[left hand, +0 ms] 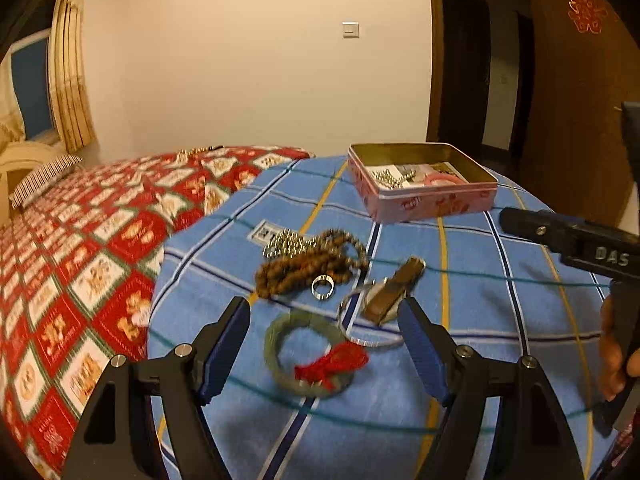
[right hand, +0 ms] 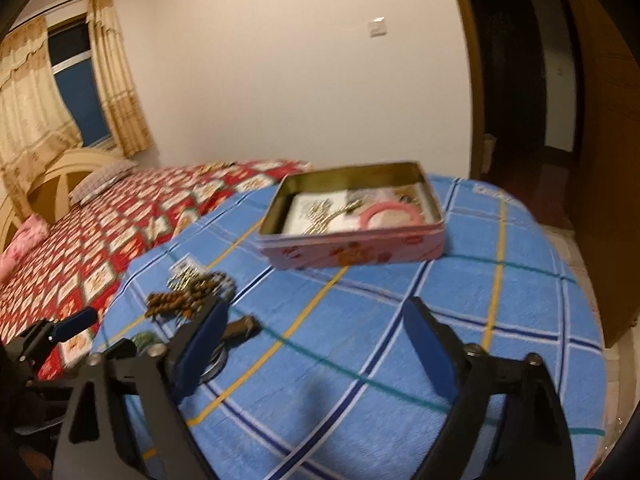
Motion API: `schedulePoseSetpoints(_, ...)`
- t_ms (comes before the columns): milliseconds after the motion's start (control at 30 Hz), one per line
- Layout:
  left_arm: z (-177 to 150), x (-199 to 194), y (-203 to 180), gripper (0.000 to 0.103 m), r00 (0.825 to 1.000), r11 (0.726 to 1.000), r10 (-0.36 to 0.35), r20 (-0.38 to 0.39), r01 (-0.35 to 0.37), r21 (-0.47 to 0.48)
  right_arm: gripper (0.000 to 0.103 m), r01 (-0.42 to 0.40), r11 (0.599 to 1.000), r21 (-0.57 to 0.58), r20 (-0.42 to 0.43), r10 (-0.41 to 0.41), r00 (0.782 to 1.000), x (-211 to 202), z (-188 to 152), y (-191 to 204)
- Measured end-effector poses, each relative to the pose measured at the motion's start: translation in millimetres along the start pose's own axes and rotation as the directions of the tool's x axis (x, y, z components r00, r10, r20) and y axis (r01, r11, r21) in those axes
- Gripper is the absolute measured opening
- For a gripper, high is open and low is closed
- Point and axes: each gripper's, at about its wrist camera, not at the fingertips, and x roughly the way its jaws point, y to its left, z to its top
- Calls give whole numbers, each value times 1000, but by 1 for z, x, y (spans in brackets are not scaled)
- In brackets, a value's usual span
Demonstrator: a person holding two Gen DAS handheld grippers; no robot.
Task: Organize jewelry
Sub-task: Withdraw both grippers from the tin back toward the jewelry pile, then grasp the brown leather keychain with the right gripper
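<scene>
A: What does the jewelry look like, and where is it?
B: It lies loose on the blue plaid sheet [left hand: 460,360] of the bed. A green jade bangle [left hand: 308,354] with a red thread tassel [left hand: 334,362] lies nearest. Beyond it are a silver ring [left hand: 322,287], a thin silver bangle [left hand: 366,322], a wristwatch with a brown strap [left hand: 394,290], a heap of brown prayer beads [left hand: 310,266] and a string of silver beads [left hand: 286,242].
A: And the container?
B: A pink tin box [left hand: 420,188], lid off, stands farther back; it holds a pink bangle [right hand: 390,214], silver beads and cards.
A: The tools?
B: The left tool [left hand: 324,344] is wide open, the jade bangle between its fingers, untouched. The right tool [right hand: 316,344] is open and empty.
</scene>
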Motion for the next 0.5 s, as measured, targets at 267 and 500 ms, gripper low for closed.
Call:
schedulePoseSetpoints(267, -13, -2, 15, 76, 1000, 1000, 19, -10, -19, 19, 63, -160, 987, 32, -140, 163, 977, 29, -11, 20)
schedulePoseSetpoints(500, -16, -3, 23, 76, 999, 999, 32, -21, -32, 13, 49, -225, 971, 81, -233, 238, 943, 62, -11, 35)
